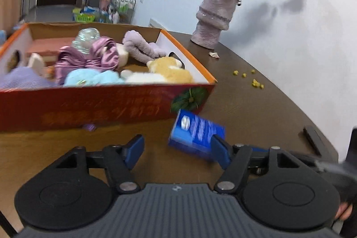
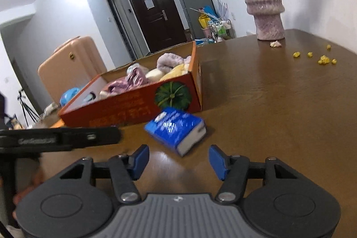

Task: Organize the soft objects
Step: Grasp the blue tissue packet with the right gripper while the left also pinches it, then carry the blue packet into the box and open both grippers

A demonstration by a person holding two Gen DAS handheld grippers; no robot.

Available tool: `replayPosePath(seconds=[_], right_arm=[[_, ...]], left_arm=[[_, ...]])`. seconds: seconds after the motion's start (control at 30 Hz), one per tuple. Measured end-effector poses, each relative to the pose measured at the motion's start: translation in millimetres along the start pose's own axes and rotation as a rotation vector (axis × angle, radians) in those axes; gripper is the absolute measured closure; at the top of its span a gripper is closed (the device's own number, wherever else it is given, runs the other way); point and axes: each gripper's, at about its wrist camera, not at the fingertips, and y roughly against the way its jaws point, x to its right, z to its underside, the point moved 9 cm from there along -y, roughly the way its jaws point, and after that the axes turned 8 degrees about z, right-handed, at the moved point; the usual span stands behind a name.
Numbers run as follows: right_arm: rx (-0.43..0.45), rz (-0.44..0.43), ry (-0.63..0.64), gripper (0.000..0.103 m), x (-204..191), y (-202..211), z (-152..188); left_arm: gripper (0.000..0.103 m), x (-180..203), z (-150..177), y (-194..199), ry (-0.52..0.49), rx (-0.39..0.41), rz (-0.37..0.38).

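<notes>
A red and orange cardboard box (image 1: 93, 104) stands on the brown table and holds soft things: a purple satin bow (image 1: 89, 58), a lilac plush (image 1: 140, 46), a light blue plush (image 1: 89, 78), a yellow and white plush (image 1: 165, 74) and a clear plastic bottle (image 1: 87, 38). The box also shows in the right wrist view (image 2: 125, 108). A small thick blue book (image 1: 196, 134) lies on the table in front of the box's corner; it also shows in the right wrist view (image 2: 176, 128). My left gripper (image 1: 177, 152) is open and empty, its right finger beside the book. My right gripper (image 2: 178, 161) is open and empty, just short of the book.
A lilac vase (image 1: 213, 19) with dried pink flowers stands at the table's back by the white wall. Yellow crumbs (image 1: 252, 79) and a fallen petal (image 1: 214, 54) lie near it. A small purple scrap (image 1: 89, 127) lies by the box's front. A pink suitcase (image 2: 69, 68) stands beyond the table.
</notes>
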Motion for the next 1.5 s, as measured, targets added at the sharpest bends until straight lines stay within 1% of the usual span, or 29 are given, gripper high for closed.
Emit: replayPosePath(seconds=[0.03, 0.1, 0.13, 0.17, 0.23, 0.27, 0.33, 0.4, 0.53, 0.67, 0.73, 0.8, 0.9, 0.93, 0.97, 1.13, 1.23, 1.33, 1.4, 1.5], right_arm=[[-0.007, -0.006, -0.014, 0.046, 1, -7, -3], [-0.019, -0.014, -0.038, 0.053, 4, -22, -10], [-0.031, -0.015, -0.041, 0.063, 5, -29, -12], [-0.040, -0.016, -0.047, 0.071, 6, -35, -14], [-0.041, -0.035, -0.072, 0.074, 8, -40, -15], [-0.042, -0.040, -0.074, 0.074, 8, -42, -15], [-0.043, -0.046, -0.068, 0.076, 7, -41, -14], [-0.057, -0.069, -0.062, 0.078, 2, -37, -9], [-0.077, -0.111, 0.017, 0.081, -20, -9, 13], [-0.128, -0.187, 0.049, 0.081, -47, 25, 50], [-0.138, -0.212, 0.075, 0.081, -60, 41, 64], [-0.136, -0.222, 0.091, 0.081, -68, 53, 73], [-0.140, -0.242, 0.070, 0.082, -75, 63, 81], [-0.136, -0.235, 0.076, 0.082, -78, 66, 83], [-0.129, -0.226, 0.077, 0.079, -78, 67, 83], [-0.117, -0.194, 0.067, 0.079, -78, 67, 87], [-0.118, -0.190, 0.060, 0.079, -77, 68, 89], [-0.108, -0.167, 0.123, 0.080, -80, 66, 91], [-0.085, -0.143, 0.192, 0.081, -84, 68, 95], [-0.075, -0.114, 0.261, 0.082, -90, 70, 96]], left_arm=[[0.039, -3, -5, -10, 0.009, -0.005, 0.005], [0.042, -7, -13, -27, 0.020, -0.009, 0.016], [0.049, -8, -15, -33, 0.017, -0.011, 0.020], [0.054, -9, -15, -40, 0.011, -0.021, 0.026], [0.075, -9, -11, -50, 0.013, -0.053, 0.055], [0.075, -8, -10, -51, 0.019, -0.053, 0.059], [0.076, -6, -6, -46, -0.001, -0.045, 0.052], [0.077, -5, 2, -33, 0.004, -0.049, 0.038], [0.077, 2, 37, 17, 0.024, -0.032, 0.015], [0.077, 8, 83, 73, 0.095, 0.008, -0.025], [0.077, 12, 103, 98, 0.136, 0.027, -0.038], [0.077, 18, 115, 118, 0.146, 0.037, -0.031], [0.078, 21, 128, 138, 0.151, 0.051, -0.035], [0.078, 20, 130, 142, 0.159, 0.055, -0.037], [0.078, 19, 131, 145, 0.167, 0.064, -0.035], [0.077, 14, 131, 149, 0.206, 0.080, -0.008], [0.077, 10, 133, 143, 0.226, 0.068, -0.003], [0.076, 10, 138, 133, 0.214, 0.046, -0.020], [0.076, 9, 139, 131, 0.206, 0.049, -0.022], [0.077, 9, 139, 130, 0.198, 0.048, -0.015]])
